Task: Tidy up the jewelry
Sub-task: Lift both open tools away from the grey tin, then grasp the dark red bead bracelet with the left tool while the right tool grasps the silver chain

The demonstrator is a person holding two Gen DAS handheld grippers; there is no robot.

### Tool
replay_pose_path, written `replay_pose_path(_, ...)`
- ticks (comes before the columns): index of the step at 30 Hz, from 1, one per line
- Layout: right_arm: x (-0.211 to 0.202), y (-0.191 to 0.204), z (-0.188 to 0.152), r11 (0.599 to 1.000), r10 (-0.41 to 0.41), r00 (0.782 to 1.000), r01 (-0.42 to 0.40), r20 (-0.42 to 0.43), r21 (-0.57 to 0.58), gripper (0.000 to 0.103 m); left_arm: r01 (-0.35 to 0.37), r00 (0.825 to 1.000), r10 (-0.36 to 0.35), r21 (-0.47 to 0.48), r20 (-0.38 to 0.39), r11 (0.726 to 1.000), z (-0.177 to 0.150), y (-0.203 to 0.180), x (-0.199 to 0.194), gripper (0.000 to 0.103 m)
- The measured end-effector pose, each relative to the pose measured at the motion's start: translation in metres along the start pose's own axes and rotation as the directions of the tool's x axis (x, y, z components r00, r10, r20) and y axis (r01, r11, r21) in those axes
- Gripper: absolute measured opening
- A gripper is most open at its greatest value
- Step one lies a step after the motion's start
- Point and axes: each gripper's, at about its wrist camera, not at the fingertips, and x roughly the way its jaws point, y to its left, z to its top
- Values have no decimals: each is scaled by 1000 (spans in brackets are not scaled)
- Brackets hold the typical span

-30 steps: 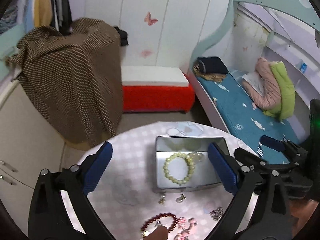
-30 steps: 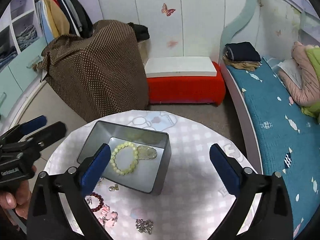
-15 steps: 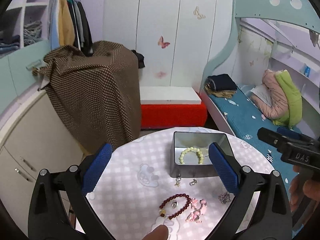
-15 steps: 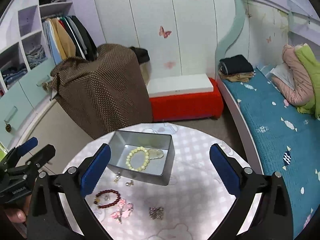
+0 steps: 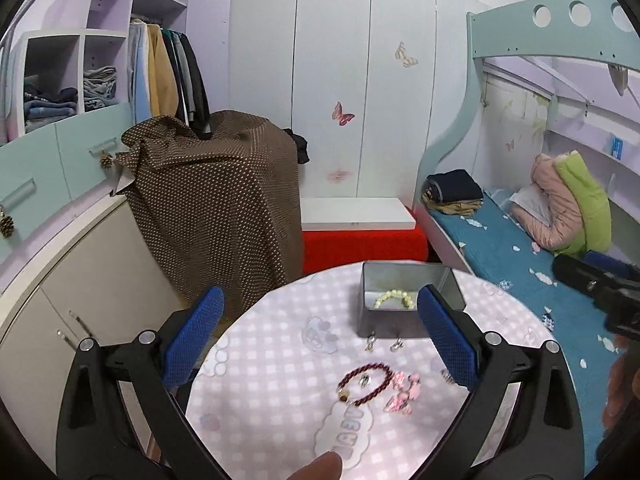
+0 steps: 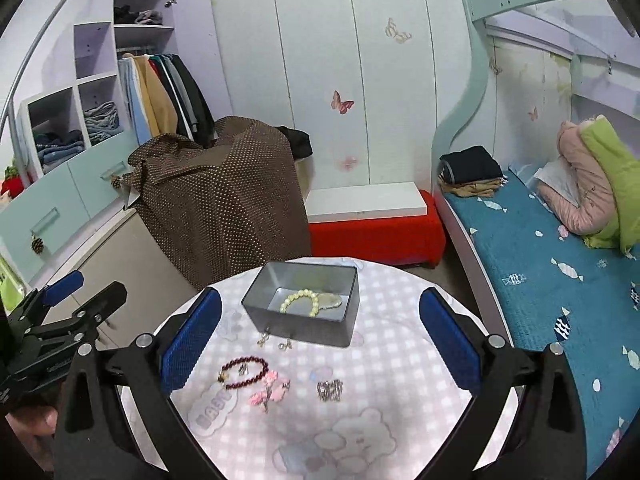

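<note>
A grey metal tin (image 6: 348,292) stands at the far side of a round table (image 6: 400,360) and holds a pale bead bracelet (image 6: 300,301) and a greenish pendant (image 6: 331,301). In front of it lie two small earrings (image 6: 274,342), a dark red bead bracelet (image 6: 244,372), a pink flower ornament (image 6: 269,391) and a silver chain piece (image 6: 330,390). The tin (image 5: 452,284), pale bracelet (image 5: 394,299) and red bracelet (image 5: 365,384) also show in the left wrist view. My left gripper (image 5: 318,336) and right gripper (image 6: 320,338) are both open, empty, held above the table.
A brown dotted cloth (image 6: 224,200) covers furniture behind the table. A red bench with a white top (image 6: 372,224) stands by the wall. A bed with a teal mattress (image 6: 540,248) runs along the right. Wardrobe shelves (image 6: 80,120) are at left.
Both grippers have pulled up and back from the tin, so the table and jewelry look smaller and farther away. Both stay open and empty. Nothing on the table moved.
</note>
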Motion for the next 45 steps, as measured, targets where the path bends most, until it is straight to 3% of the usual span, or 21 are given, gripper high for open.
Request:
replay_pose_path(11, -11, 0, -36, 999, -39, 999, 39, -18, -25, 95, -3, 999, 4, 11, -35, 1000, -54, 7, 0, 97)
replay_pose_path(17, -2, -4, -54, 998, -54, 997, 52, -57, -23, 95, -13, 996, 16, 25, -90, 1000, -80, 10, 22, 97)
replay_pose_path(28, 25, -12, -72, 998, -59, 986, 59, -154, -7, 95, -2, 959, 10, 30, -282, 1000, -111, 9, 104, 97)
replay_pose_path(34, 36, -16, -78, 998, -54, 980, 55, -191, 1, 95, -8, 926, 31, 61, -376, 998, -119, 4, 144, 96)
replay_pose_path(37, 44, -17, -81, 999, -53, 976, 55, -212, 2, 95, 17, 909, 5, 48, -417, 999, -123, 3, 158, 78)
replay_pose_path(39, 50, -19, -82, 998, -55, 972, 57, -229, 3, 95, 32, 906, -19, 25, -422, 999, -121, 4, 162, 71)
replay_pose_path(42, 61, -22, -87, 998, -56, 965, 59, -257, 3, 95, 61, 904, -40, 36, -426, 998, -118, 0, 163, 50)
replay_pose_path(44, 70, -23, -91, 998, -58, 960, 59, -275, -7, 95, 88, 901, -58, 52, -429, 995, -117, -6, 162, 23)
replay_pose_path(45, 77, -22, -94, 998, -61, 954, 59, -294, -17, 95, 104, 899, -69, 59, -433, 993, -117, -9, 161, 15)
